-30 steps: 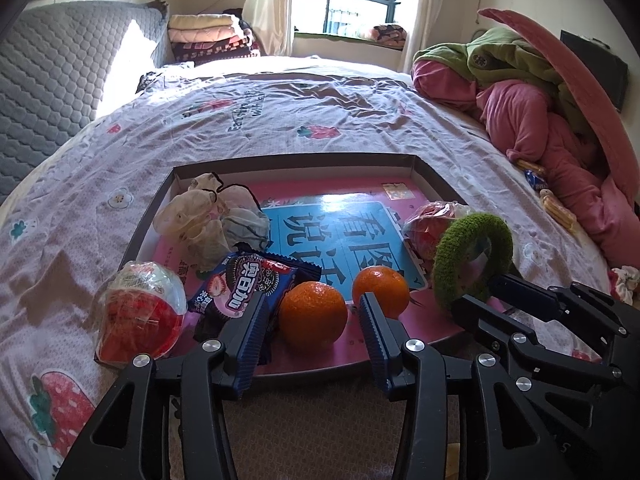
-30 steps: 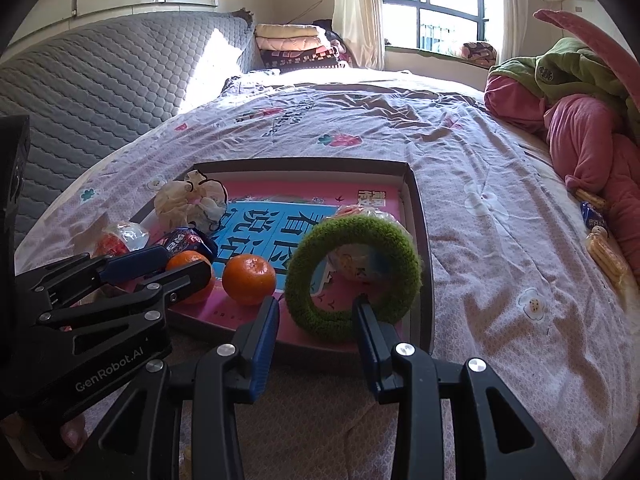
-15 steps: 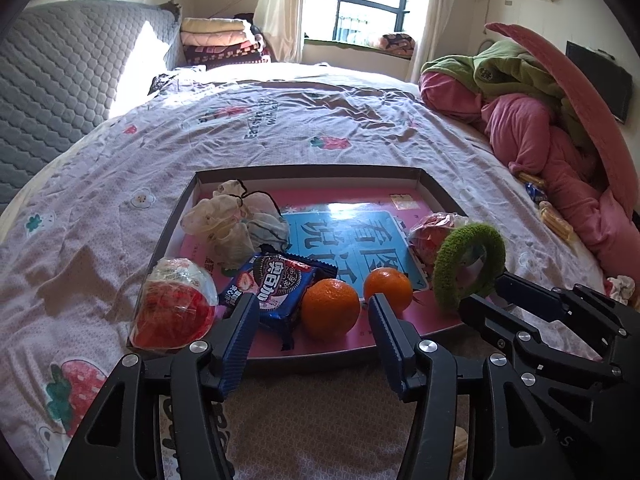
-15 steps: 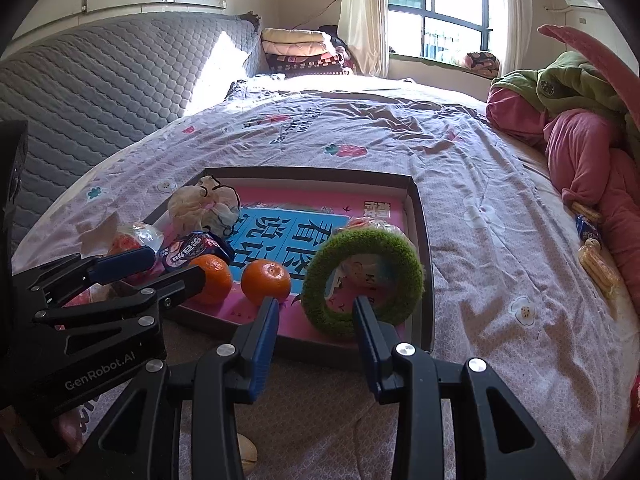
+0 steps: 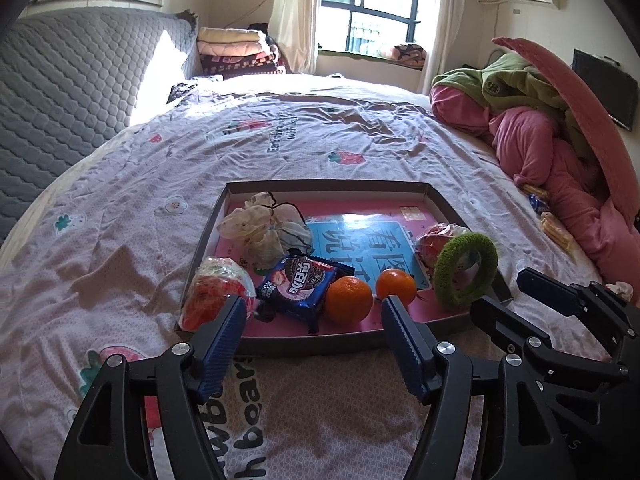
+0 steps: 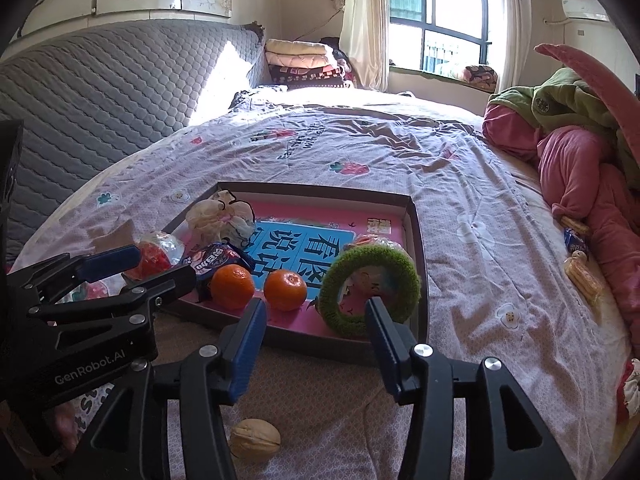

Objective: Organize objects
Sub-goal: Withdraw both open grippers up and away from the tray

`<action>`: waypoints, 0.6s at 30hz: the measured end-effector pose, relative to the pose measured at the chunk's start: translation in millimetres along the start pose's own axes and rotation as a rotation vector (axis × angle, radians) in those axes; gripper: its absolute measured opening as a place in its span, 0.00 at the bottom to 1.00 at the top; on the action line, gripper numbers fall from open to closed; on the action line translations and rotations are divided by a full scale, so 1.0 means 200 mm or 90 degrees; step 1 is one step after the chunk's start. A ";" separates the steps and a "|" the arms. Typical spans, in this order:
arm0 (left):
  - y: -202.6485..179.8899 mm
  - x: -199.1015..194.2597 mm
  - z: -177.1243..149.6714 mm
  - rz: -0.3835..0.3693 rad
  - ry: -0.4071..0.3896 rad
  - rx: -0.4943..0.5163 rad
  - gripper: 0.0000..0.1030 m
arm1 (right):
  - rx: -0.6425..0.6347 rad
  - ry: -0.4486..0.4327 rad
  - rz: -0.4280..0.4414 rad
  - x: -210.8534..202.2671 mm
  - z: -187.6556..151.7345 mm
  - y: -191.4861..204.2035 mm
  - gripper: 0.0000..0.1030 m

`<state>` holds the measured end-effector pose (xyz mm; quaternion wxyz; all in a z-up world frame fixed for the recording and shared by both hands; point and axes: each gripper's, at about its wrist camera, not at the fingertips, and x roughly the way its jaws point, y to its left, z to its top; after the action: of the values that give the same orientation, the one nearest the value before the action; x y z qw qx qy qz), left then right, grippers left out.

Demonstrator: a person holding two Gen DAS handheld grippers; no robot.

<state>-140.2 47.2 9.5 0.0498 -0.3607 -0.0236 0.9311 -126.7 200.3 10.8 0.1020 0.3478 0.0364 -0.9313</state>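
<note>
Both grippers backed off the tray (image 5: 328,342), jaws just widened, empty: left gripper (image 5: 312,320) and right gripper (image 6: 316,320) release oranges and green ring (image 6: 370,288), apparently sorted.

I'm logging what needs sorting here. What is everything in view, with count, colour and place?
tray: 1, dark rim, pink floor, on the bed
oranges: 2, orange, tray's near edge
cookie pack: 1, blue, left of the oranges
fuzzy ring: 1, green, tray's near right corner
scrunchies: a pale bunch, tray's far left
red wrapped snack: 1, tray's near left corner
walnut: 1, tan, on the bed, outside the tray
left gripper: open, empty
right gripper: open, empty
</note>
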 end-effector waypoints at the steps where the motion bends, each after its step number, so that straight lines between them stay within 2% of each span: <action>1: 0.00 -0.02 0.00 0.002 -0.002 -0.001 0.70 | -0.002 -0.002 -0.002 -0.01 0.00 0.01 0.53; 12: 0.02 -0.20 -0.02 0.012 -0.026 0.002 0.74 | -0.007 -0.029 -0.009 -0.18 0.00 0.05 0.61; 18: 0.03 -0.27 -0.06 0.026 -0.029 0.006 0.75 | -0.012 -0.034 -0.010 -0.24 -0.02 0.09 0.72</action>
<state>-93.8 36.2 36.8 0.0324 -0.3393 -0.0128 0.9400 -84.9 190.8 40.4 0.0989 0.3212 0.0452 -0.9407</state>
